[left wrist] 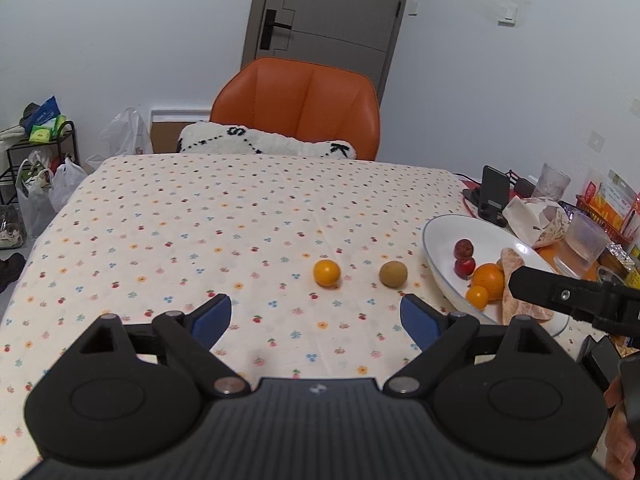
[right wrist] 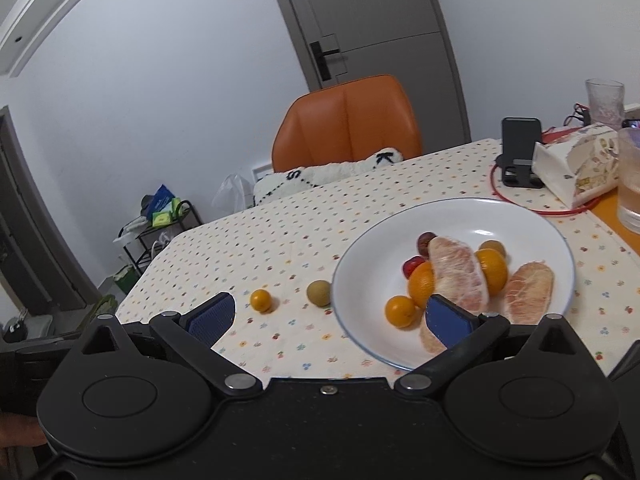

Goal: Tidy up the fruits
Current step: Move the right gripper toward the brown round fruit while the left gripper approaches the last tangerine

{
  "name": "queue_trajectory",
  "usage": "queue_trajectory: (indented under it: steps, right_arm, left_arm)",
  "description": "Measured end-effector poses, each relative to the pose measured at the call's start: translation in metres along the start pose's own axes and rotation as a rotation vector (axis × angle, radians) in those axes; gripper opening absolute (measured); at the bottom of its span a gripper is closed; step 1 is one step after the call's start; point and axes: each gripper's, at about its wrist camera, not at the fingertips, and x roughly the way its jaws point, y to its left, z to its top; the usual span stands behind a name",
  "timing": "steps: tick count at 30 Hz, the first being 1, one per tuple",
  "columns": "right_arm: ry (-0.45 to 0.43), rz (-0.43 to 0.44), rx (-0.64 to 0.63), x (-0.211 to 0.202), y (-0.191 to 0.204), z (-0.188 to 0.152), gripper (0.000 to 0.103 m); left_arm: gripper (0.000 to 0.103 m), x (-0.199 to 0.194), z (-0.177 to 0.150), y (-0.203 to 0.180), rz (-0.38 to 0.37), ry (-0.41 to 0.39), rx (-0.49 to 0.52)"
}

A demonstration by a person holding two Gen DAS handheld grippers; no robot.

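Note:
A small orange citrus [left wrist: 327,273] [right wrist: 261,300] and a brown-green kiwi [left wrist: 393,274] [right wrist: 319,293] lie on the flowered tablecloth, left of a white plate [left wrist: 440,236] [right wrist: 360,264]. The plate holds oranges [right wrist: 400,311], red fruits [left wrist: 464,248] and peeled pomelo segments [right wrist: 460,268]. My left gripper [left wrist: 316,320] is open, just short of the two loose fruits, with nothing between its fingers. My right gripper [right wrist: 332,316] is open over the plate's near left rim, its right pad [right wrist: 446,320] in front of the pomelo.
An orange chair [left wrist: 298,106] with a white cushion [left wrist: 264,144] stands at the table's far side. At the right stand a phone holder [right wrist: 520,152], a tissue pack [right wrist: 576,164], a glass [right wrist: 630,176] and a red basket [left wrist: 608,208]. Bags and a rack [left wrist: 40,152] sit on the floor, left.

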Motion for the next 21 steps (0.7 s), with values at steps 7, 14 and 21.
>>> queue_trajectory:
  steps: [7,14,21]
  right_arm:
    - [0.000,0.005,-0.077,0.010,0.023,-0.001,0.094]
    - [0.004,0.000,-0.152,0.026,0.041,-0.003,0.070]
    - [0.050,0.012,-0.209,0.046,0.053,0.001,0.053]
  left_arm:
    - [0.088,0.001,0.000,0.011,0.007,-0.004,-0.018]
    - [0.075,0.005,0.002,0.020,0.005,-0.008,-0.029]
    - [0.065,0.011,0.003,0.029,0.000,-0.004,-0.053]
